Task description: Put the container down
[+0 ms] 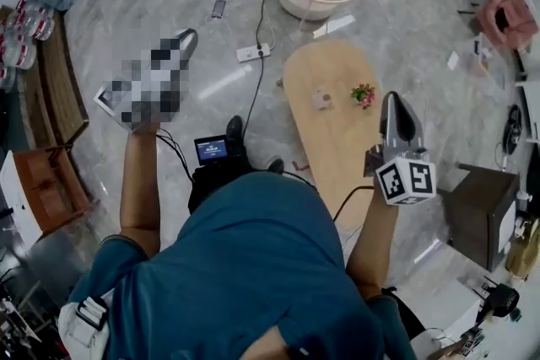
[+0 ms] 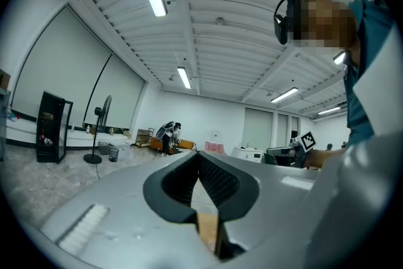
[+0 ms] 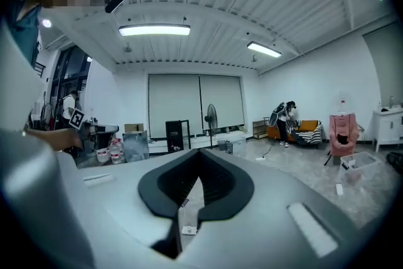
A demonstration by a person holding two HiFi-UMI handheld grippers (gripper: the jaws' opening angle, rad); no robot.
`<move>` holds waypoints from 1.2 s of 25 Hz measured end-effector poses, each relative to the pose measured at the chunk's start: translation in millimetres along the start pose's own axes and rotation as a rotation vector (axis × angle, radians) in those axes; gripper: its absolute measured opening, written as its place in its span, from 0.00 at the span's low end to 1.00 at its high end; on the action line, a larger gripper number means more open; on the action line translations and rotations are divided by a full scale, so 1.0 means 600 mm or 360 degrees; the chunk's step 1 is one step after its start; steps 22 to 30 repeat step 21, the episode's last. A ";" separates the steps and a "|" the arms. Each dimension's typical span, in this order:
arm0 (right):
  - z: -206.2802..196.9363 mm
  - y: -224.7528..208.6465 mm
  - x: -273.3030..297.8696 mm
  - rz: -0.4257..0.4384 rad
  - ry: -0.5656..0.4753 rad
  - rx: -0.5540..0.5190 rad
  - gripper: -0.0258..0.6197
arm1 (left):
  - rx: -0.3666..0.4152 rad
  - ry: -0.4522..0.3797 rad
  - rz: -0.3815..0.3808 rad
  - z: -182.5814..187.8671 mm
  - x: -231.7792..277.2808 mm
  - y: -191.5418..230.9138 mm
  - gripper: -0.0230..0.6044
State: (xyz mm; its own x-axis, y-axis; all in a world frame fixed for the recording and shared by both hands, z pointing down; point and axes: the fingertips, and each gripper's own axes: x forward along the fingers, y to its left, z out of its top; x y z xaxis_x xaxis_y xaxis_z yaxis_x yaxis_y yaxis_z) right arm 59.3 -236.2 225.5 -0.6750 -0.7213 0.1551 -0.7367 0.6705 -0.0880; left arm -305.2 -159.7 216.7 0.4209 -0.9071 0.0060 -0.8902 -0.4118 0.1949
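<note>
Container (image 1: 321, 99) on oval table (image 1: 337, 156), seen in head view only

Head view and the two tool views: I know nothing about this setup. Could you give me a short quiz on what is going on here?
1. True or false: the right tool is holding the small container.
2. What stands near the small container on the oval wooden table? A) a small flowering plant B) a kettle C) a stack of books
3. In the left gripper view, are the jaws of the left tool apart or together?

Key:
1. False. The small container sits on the oval wooden table, and the right tool is raised with nothing between its jaws.
2. A.
3. Together, with nothing between them.
</note>
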 end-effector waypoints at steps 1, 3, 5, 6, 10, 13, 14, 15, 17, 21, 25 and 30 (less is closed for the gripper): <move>0.007 0.005 -0.003 0.0003 0.0000 -0.0005 0.05 | -0.0003 -0.0001 0.0002 -0.001 -0.003 -0.002 0.03; 0.013 0.016 -0.007 0.0017 0.0002 0.0000 0.05 | -0.0008 0.0000 0.0004 -0.007 -0.008 -0.005 0.03; 0.014 0.024 -0.010 0.0031 0.0005 0.0000 0.05 | -0.0011 0.0000 0.0007 -0.013 -0.012 -0.008 0.03; 0.013 0.027 -0.012 0.0036 0.0008 -0.0001 0.05 | -0.0014 -0.0001 0.0008 -0.016 -0.013 -0.009 0.03; 0.014 0.031 -0.015 0.0051 0.0016 -0.0006 0.05 | -0.0027 -0.0007 0.0010 -0.024 -0.018 -0.013 0.03; 0.021 0.030 -0.017 0.0054 0.0016 -0.0008 0.05 | -0.0034 -0.0008 0.0009 -0.023 -0.016 -0.014 0.03; 0.023 0.029 -0.018 0.0053 0.0016 -0.0005 0.05 | -0.0036 -0.0008 0.0009 -0.022 -0.016 -0.015 0.03; 0.025 0.029 -0.021 0.0052 0.0015 -0.0001 0.05 | -0.0037 -0.0007 0.0008 -0.021 -0.017 -0.017 0.03; 0.031 0.028 -0.023 0.0051 0.0011 0.0006 0.05 | -0.0038 -0.0007 0.0008 -0.015 -0.016 -0.019 0.03; 0.042 0.026 -0.020 0.0055 0.0010 0.0012 0.05 | -0.0038 -0.0004 0.0009 -0.001 -0.012 -0.019 0.03; 0.042 0.026 -0.020 0.0055 0.0010 0.0012 0.05 | -0.0038 -0.0004 0.0009 -0.001 -0.012 -0.019 0.03; 0.042 0.026 -0.020 0.0055 0.0010 0.0012 0.05 | -0.0038 -0.0004 0.0009 -0.001 -0.012 -0.019 0.03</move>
